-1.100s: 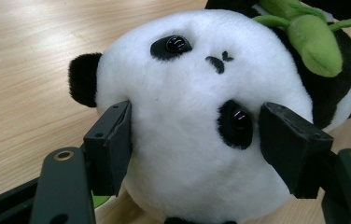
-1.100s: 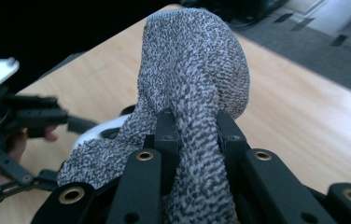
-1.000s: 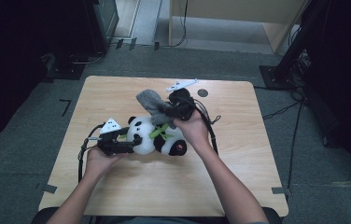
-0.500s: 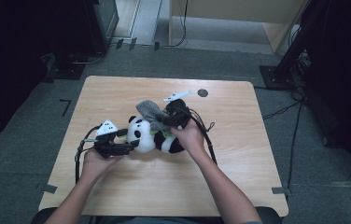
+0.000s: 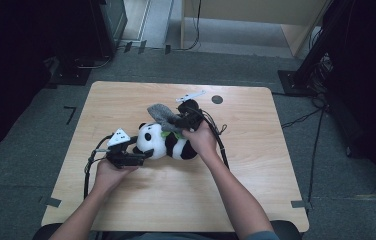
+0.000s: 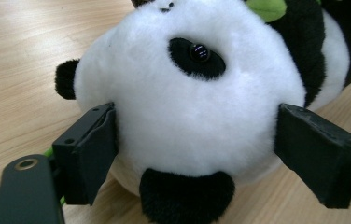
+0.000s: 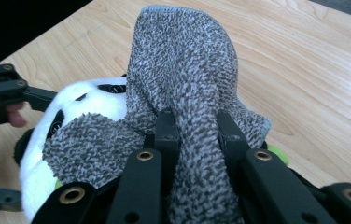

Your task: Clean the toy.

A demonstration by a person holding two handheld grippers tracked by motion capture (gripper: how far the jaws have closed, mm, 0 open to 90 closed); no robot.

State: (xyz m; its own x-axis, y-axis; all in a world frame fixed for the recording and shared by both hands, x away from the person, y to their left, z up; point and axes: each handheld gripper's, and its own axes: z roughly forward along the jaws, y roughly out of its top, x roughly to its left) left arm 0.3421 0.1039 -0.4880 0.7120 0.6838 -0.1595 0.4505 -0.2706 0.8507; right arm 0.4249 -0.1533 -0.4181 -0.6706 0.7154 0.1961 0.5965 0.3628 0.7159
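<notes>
A black-and-white plush panda (image 5: 161,142) lies on its side on the wooden table (image 5: 256,175). My left gripper (image 5: 143,155) has the panda's head (image 6: 197,107) between its jaws. They have just been opening and now stand wide, the pads (image 6: 92,149) only brushing the fur. My right gripper (image 5: 176,121) is shut on a grey terry cloth (image 7: 183,60), which drapes over the panda's head (image 7: 94,100) and upper body. In the right gripper view the cloth is bunched between the two jaws (image 7: 194,121). A green patch (image 6: 267,7) shows at the panda's neck.
A small dark round spot (image 5: 217,99) marks the table near its far edge. Black cables (image 5: 221,145) trail from both grippers across the table. Dark equipment stands (image 5: 326,45) and a wooden cabinet (image 5: 256,15) stand on the floor beyond the table.
The right gripper has come down and toward the left with the grey cloth, laying it over the panda. The left gripper's jaws have widened around the panda's head.
</notes>
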